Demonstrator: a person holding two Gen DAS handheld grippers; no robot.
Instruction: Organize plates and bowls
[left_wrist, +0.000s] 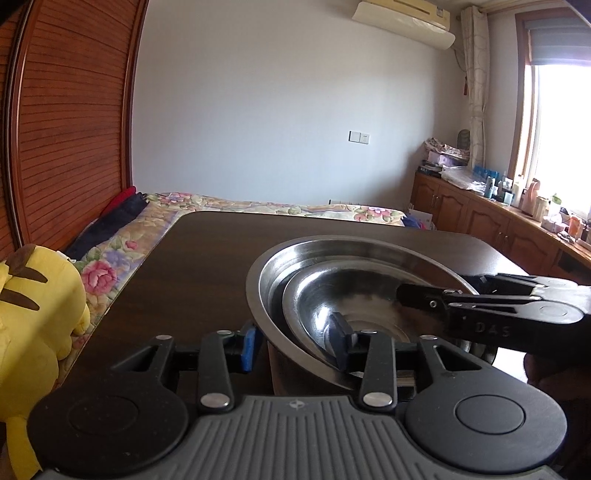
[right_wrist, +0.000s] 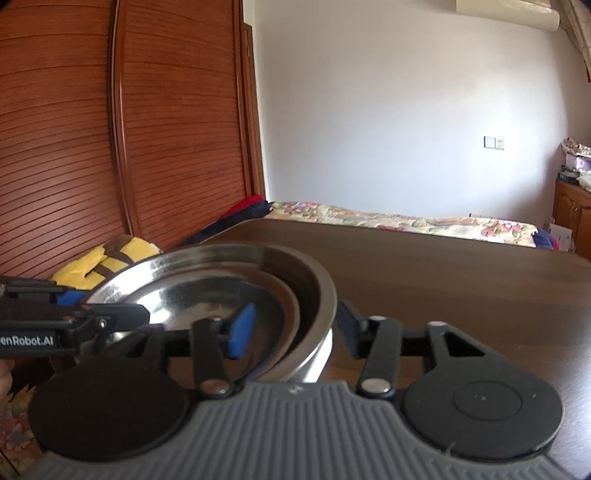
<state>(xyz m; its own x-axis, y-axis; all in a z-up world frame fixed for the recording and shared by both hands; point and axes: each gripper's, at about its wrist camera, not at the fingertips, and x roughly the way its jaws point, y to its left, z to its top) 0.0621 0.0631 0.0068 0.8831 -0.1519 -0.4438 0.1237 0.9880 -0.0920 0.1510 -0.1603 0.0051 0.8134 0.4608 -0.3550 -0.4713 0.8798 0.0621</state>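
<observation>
Dark wooden table (left_wrist: 207, 251) bearing the nested steel bowls (left_wrist: 343, 291) at its near edge (thin, stiff, slippery, probably light): left gripper (left_wrist: 295, 345) and right gripper (right_wrist: 295, 326) each straddle opposite rims, jaws spread, best pinched there.

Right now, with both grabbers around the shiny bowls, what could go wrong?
1. Each gripper's fingers straddle a rim of the big steel bowl, left gripper and right gripper on opposite sides. If they lift unevenly, it might tilt.
2. The smaller bowl only sits loosely inside, off-centre, so it might slide and clatter.
3. The bowls look close to the near edge of the table, so a slip might send them off.
</observation>
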